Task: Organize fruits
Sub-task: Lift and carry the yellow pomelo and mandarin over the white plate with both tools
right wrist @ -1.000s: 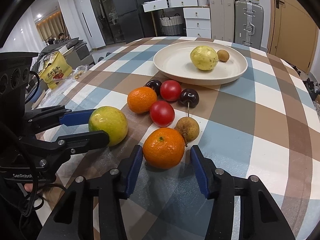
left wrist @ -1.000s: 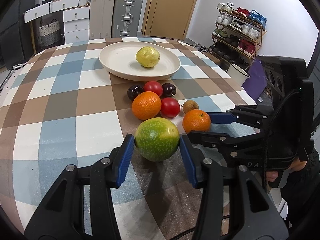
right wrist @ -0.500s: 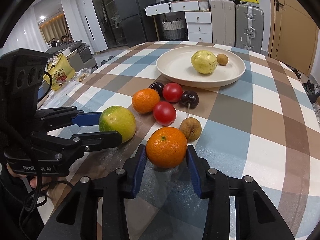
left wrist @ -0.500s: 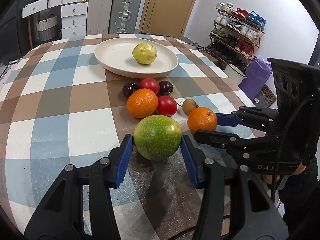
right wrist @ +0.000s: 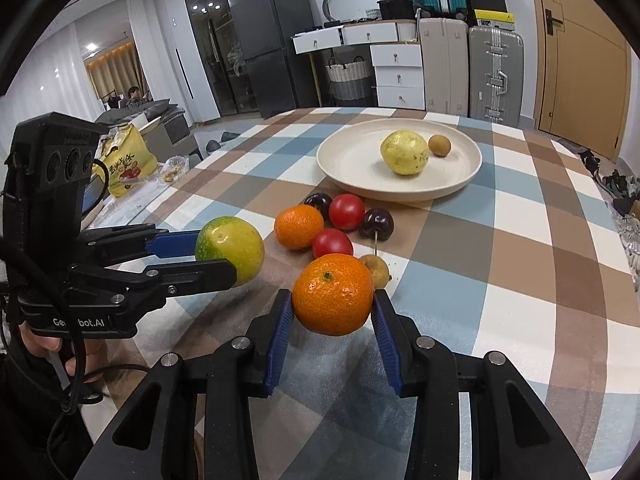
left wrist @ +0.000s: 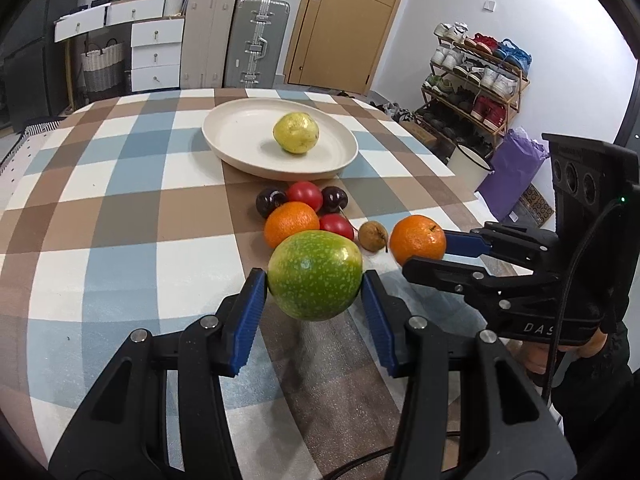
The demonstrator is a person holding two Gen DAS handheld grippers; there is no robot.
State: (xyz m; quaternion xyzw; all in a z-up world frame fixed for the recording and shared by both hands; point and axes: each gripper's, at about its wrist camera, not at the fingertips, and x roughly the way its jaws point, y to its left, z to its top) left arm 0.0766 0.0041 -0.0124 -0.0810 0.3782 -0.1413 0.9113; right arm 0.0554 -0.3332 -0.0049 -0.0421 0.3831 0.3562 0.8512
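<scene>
Cream plate (right wrist: 400, 190) toward far edge of table (right wrist: 520, 240) holds yellow guava (right wrist: 404, 152) and small brown fruit (right wrist: 439, 145). Left hand-held gripper (left wrist: 315, 296) clamps green orange (left wrist: 315, 275); right hand-held gripper (right wrist: 332, 312) clamps tangerine (right wrist: 333, 294). Loose fruit cluster (right wrist: 340, 220) on table between grippers and plate.

My left wrist camera looks close along its fingers toward the door and shoe rack (left wrist: 476, 80); my right looks toward the fridge (right wrist: 264, 44). Both share the plate (left wrist: 224, 136) (right wrist: 344, 168) and checked tablecloth (left wrist: 100, 208) (right wrist: 500, 240).
</scene>
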